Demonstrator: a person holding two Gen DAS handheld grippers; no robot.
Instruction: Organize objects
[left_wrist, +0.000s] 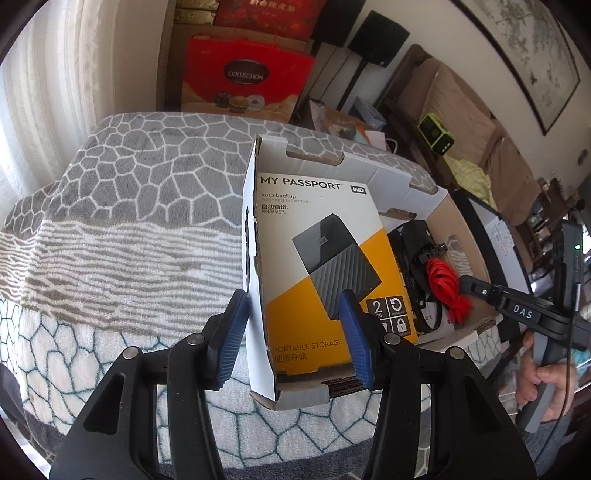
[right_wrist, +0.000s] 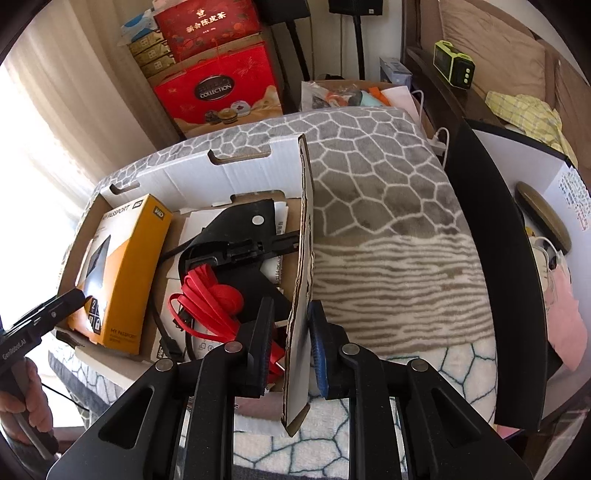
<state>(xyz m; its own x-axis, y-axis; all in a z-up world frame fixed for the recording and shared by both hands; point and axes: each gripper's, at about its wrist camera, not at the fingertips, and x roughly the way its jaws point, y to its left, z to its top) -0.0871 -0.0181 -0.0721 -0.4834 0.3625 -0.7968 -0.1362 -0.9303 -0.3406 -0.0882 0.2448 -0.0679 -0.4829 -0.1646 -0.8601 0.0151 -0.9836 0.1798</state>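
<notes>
Closest up, the left gripper (left_wrist: 295, 339) is spread wide, straddling the left wall of the cardboard box (left_wrist: 255, 236) and the near end of the hard drive box (left_wrist: 325, 266), not clamping. The right gripper (right_wrist: 290, 347) looks pinched on the box's right wall (right_wrist: 303, 280). Inside, from 9 to 3 o'clock: hard drive box, black pouch (right_wrist: 240, 229), red cable (right_wrist: 210, 291). The box sits on a patterned blanket (right_wrist: 388, 229).

Open box on a blanket, goods inside

The cardboard box (left_wrist: 258, 206) sits on the blanket (left_wrist: 129, 206). In the left wrist view the hard-drive package (left_wrist: 332, 266) lies inside along its 9 o'clock wall, the coiled cable (left_wrist: 447, 291) at 3 o'clock of it, gift boxes (left_wrist: 243, 77) beyond at 12 o'clock.
</notes>
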